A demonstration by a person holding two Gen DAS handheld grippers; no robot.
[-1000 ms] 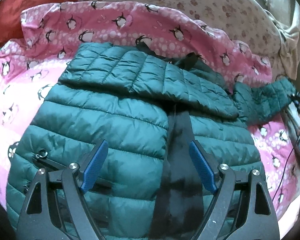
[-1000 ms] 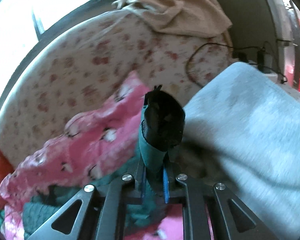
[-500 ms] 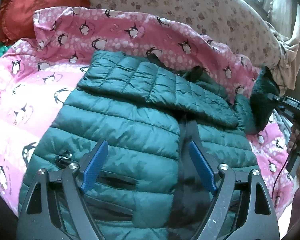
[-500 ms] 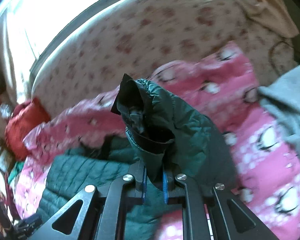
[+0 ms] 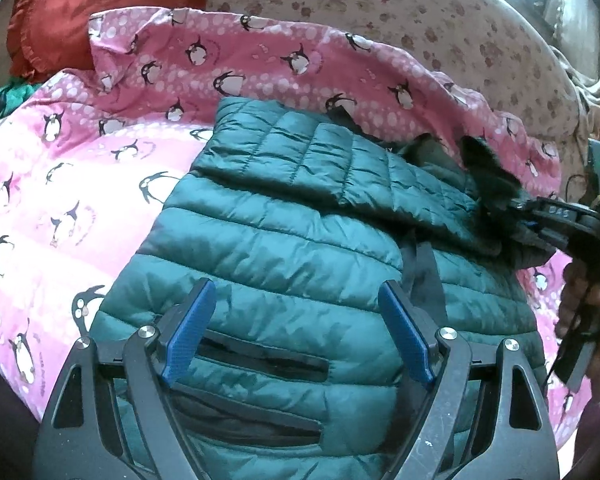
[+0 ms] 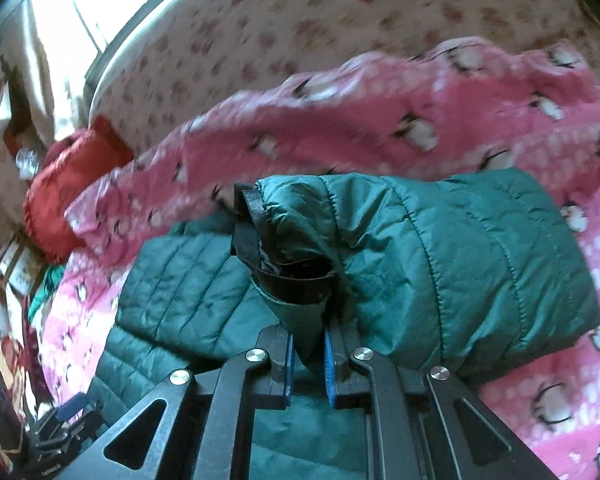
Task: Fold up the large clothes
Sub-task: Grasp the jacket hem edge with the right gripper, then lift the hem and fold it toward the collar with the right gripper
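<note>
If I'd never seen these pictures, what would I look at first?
Probably the big puffy green jacket, spread in the middle of the pink penguin blanket. Next, the right gripper, shut on the jacket's black-edged sleeve cuff and holding it above the jacket's body. The left gripper hangs open over the jacket's lower part, and a red pillow sits at the far left.

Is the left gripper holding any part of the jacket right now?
No. The left gripper has its jaws spread wide above the green jacket, with no fabric pinched between the blue pads.
</note>
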